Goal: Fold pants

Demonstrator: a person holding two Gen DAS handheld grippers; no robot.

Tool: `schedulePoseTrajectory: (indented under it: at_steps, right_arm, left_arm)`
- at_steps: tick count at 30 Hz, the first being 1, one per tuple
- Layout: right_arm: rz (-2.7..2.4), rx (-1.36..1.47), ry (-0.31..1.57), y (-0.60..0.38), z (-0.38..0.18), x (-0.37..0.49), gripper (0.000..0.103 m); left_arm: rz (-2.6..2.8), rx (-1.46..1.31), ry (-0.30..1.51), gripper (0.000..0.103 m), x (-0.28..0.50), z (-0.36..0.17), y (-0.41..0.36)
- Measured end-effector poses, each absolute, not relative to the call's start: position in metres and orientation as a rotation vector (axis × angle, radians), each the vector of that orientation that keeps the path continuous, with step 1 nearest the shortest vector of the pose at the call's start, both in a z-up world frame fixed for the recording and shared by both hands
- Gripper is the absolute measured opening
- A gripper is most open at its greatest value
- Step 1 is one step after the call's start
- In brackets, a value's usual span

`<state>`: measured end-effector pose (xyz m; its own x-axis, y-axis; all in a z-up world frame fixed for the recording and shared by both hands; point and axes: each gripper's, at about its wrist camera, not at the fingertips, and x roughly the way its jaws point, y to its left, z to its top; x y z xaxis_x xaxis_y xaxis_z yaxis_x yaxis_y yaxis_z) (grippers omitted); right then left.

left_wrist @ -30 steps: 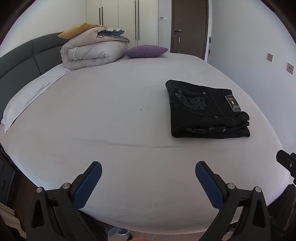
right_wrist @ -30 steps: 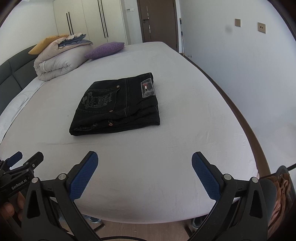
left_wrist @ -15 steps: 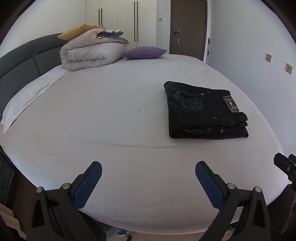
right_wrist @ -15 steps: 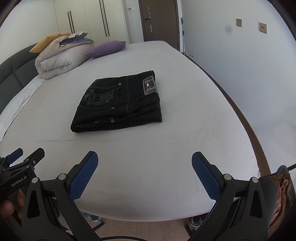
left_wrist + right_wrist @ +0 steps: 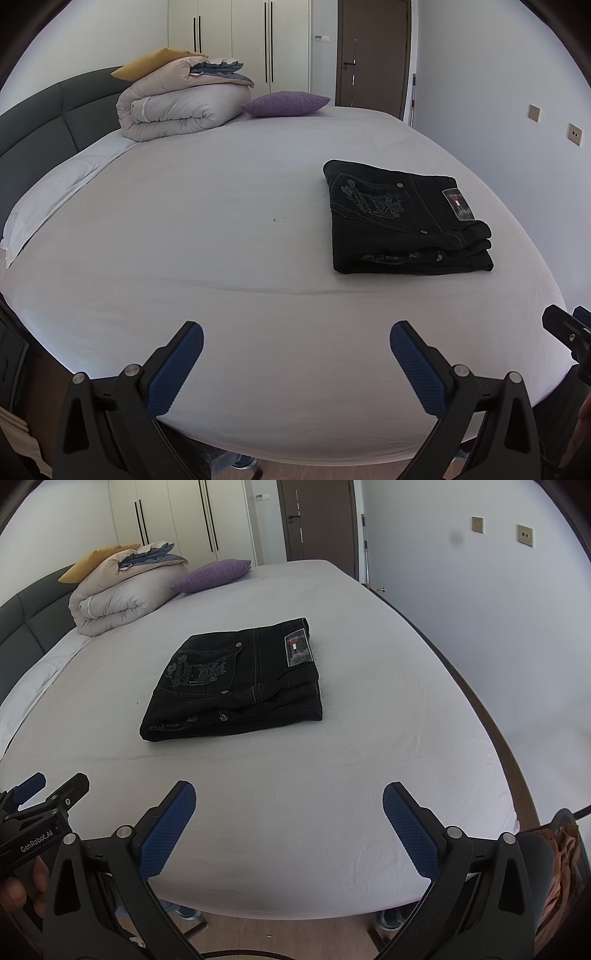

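The black pants [image 5: 402, 221] lie folded into a thick rectangle on the white bed [image 5: 221, 221], embroidered back pocket and label facing up. They also show in the right wrist view [image 5: 236, 679]. My left gripper [image 5: 295, 354] is open and empty over the bed's near edge, well short of the pants and to their left. My right gripper [image 5: 288, 819] is open and empty over the near edge, in front of the pants. Neither touches the pants.
A rolled beige duvet [image 5: 177, 107] with a yellow cushion and a purple pillow [image 5: 284, 103] sit at the bed's head by the grey headboard [image 5: 44, 110]. A wall runs along the bed's right side. A chair with brown cloth [image 5: 561, 856] stands at lower right.
Both grippers have drawn back slightly from the bed, jaws staying open. The pants have not moved.
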<state>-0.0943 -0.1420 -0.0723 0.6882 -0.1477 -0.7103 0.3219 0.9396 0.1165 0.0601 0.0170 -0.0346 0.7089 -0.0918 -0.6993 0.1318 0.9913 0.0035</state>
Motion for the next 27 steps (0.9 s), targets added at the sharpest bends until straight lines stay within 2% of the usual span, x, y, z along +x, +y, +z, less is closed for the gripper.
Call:
schedulePoseTrajectory:
  at_steps: [27]
  right_arm:
    - [-0.265, 0.241, 0.770, -0.1413, -0.0722, -0.0945, 0.103]
  left_arm:
    - [-0.123, 0.054, 0.774, 0.103, 0.0590, -0.0342, 0.0157]
